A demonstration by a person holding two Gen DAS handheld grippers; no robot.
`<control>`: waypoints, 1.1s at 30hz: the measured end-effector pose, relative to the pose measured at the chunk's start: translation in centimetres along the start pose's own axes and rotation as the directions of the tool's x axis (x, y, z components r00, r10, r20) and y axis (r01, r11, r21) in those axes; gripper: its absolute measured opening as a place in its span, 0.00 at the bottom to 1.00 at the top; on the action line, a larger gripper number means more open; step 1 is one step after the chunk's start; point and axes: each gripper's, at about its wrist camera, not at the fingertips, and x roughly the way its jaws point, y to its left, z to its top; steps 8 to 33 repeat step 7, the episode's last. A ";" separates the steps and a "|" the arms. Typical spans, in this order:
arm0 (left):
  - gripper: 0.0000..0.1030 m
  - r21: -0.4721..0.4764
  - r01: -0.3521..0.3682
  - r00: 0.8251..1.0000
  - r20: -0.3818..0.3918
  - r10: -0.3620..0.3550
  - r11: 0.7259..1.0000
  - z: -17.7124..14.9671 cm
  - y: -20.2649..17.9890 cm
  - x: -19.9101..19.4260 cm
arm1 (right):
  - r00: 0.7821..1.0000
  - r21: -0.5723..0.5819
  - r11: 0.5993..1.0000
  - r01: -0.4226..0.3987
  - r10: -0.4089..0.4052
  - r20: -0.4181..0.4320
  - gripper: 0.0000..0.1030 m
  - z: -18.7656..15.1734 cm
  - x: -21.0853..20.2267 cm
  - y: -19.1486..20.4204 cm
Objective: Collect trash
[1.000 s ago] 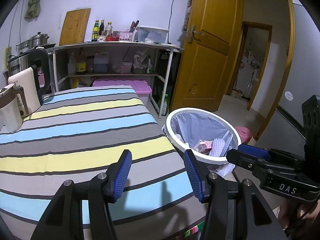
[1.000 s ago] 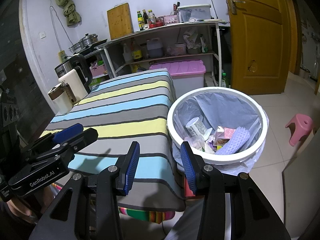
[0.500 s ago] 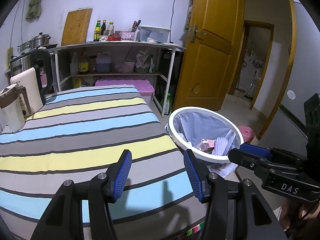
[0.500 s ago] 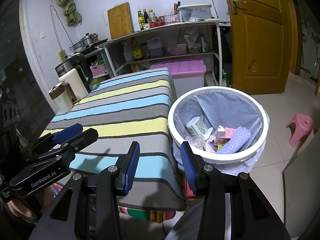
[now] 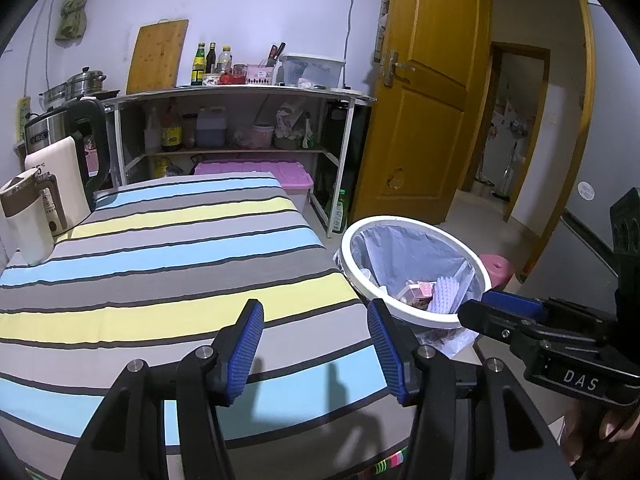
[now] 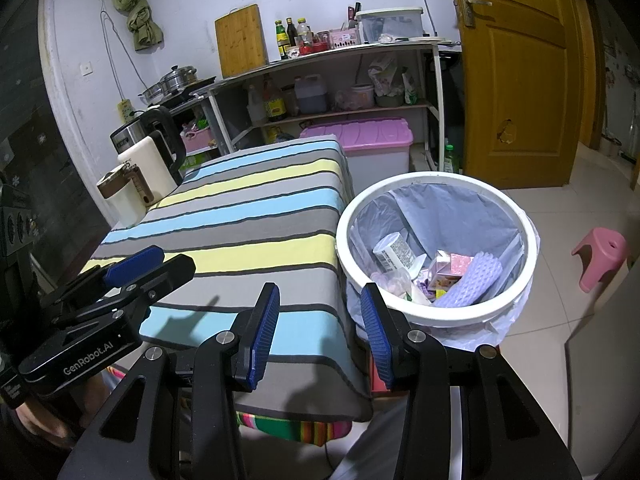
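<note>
Pale walls and a tall orange-brown wooden door (image 5: 424, 96) close in a small kitchen, where a metal shelf rack (image 6: 320, 80) carrying bottles, jugs and a bamboo cutting board (image 6: 240, 40) stands far ahead of both our claws. Closer, we see a surface covered with a cloth striped in blue, yellow and grey (image 5: 160, 272), stretching out under and ahead of our left claw (image 5: 316, 348). Its blue-padded fingers stand wide apart with only the cloth showing between them; it grips nothing. Far ahead and left of it, at the surface's far corner, sit a cream and brown jug (image 5: 28, 224) and a cream kettle with a black handle (image 5: 76, 176).

Our right claw (image 6: 320, 336) hangs over the near right edge of the same surface, its fingers parted to a moderate gap and empty. Just ahead and to the right of it stands a round white plastic bin lined with a pale blue bag (image 6: 436, 248), beside the surface's edge. The trash lies inside it: a white labelled container (image 6: 394, 250), a lilac bumpy sheet (image 6: 476, 280), pink and white packets (image 6: 448, 268) and crumpled clear wrap. Farther right of the bin, a small pink stool (image 6: 604, 252) stands on the tiled floor. A pink-lidded storage box (image 6: 360, 136) sits beyond the surface, under the rack.
</note>
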 end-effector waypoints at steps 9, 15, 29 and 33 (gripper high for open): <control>0.52 -0.002 -0.006 1.000 0.001 0.006 1.000 0.1 0.0 0.1 | 1.000 0.000 1.000 -0.001 0.001 -0.001 0.42 0.0 0.0 0.0; 0.52 -0.002 -0.006 1.000 0.001 0.006 1.000 0.1 0.0 0.1 | 1.000 0.000 1.000 -0.001 0.001 -0.001 0.42 0.0 0.0 0.0; 0.52 -0.002 -0.006 1.000 0.001 0.006 1.000 0.1 0.0 0.1 | 1.000 0.000 1.000 -0.001 0.001 -0.001 0.42 0.0 0.0 0.0; 0.52 -0.002 -0.006 1.000 0.001 0.006 1.000 0.1 0.0 0.1 | 1.000 0.000 1.000 -0.001 0.001 -0.001 0.42 0.0 0.0 0.0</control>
